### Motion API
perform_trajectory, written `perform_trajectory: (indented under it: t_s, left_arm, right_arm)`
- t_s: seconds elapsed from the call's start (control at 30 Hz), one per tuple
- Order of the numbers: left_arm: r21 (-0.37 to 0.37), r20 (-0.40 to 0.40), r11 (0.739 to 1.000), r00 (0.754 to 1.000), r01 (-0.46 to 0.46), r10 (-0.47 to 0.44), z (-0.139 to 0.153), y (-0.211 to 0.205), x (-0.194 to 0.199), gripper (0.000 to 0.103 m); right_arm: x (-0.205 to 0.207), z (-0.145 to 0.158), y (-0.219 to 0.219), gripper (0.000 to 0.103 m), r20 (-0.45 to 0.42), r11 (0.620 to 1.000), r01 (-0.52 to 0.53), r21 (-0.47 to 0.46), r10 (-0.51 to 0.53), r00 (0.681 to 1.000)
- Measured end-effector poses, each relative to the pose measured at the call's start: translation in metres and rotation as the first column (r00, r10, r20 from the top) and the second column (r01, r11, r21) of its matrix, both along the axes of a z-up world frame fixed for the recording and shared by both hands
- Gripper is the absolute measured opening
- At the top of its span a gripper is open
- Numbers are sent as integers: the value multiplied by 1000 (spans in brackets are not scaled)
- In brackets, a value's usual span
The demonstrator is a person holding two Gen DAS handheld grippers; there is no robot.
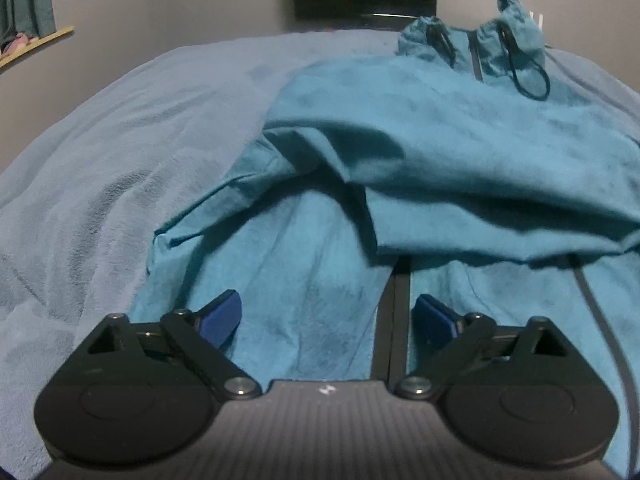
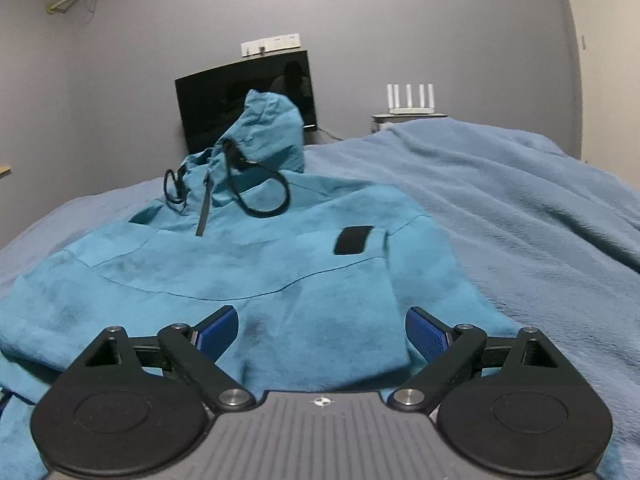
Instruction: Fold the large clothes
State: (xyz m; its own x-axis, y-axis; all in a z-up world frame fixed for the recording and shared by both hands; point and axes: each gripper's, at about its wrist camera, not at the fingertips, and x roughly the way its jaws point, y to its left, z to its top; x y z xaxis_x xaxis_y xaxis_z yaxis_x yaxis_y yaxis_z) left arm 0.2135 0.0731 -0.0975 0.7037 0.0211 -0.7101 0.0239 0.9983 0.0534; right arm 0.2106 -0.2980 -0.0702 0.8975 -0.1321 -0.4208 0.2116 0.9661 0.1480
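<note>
A teal hooded jacket [image 1: 440, 140] lies front up on a light blue blanket [image 1: 120, 140], its hood [image 2: 268, 132] at the far end with black drawcords. One sleeve is folded across the body in the left wrist view. A dark zipper [image 1: 394, 320] runs down the front. My left gripper [image 1: 328, 316] is open and empty just above the jacket's lower front, beside the zipper. My right gripper [image 2: 322, 332] is open and empty over the jacket's [image 2: 224, 264] lower right part, near a black chest patch [image 2: 354, 240].
The blanket [image 2: 520, 220] covers the bed on both sides of the jacket. A dark screen [image 2: 208, 108] stands against the grey wall behind the hood. A white router [image 2: 410, 100] sits on a small stand at the back right.
</note>
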Motion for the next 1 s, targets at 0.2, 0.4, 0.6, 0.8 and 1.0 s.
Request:
perform_trajectory:
  t_s: [0.2,0.4,0.6,0.8,1.0]
  left_arm:
    - [6,9,1000,1000,12,-12,3,2,-7,95]
    - [44,33,999,999,1,-3,44,12,-41,95]
    - [-10,-106,996,990,88,-89,76,36,-81,95]
    - [-86,-245,996,969,18,-39,70,71,-115,95]
    - [-203,-450,970,893,-137,32,47,98,-114,95]
  right_arm:
    - [-29,22,-16,93,-79,1000,16,-13,-17,997]
    - [-86,45,-29,93,-143,999,18,-30,-22,989]
    - [-144,51,-54,93,-289,999,26,24,-18,957]
    - [-190,32,-71,95,-424,996,15,83,22,905]
    - [-215,22,-87,98,-462,966,59,252,66,885]
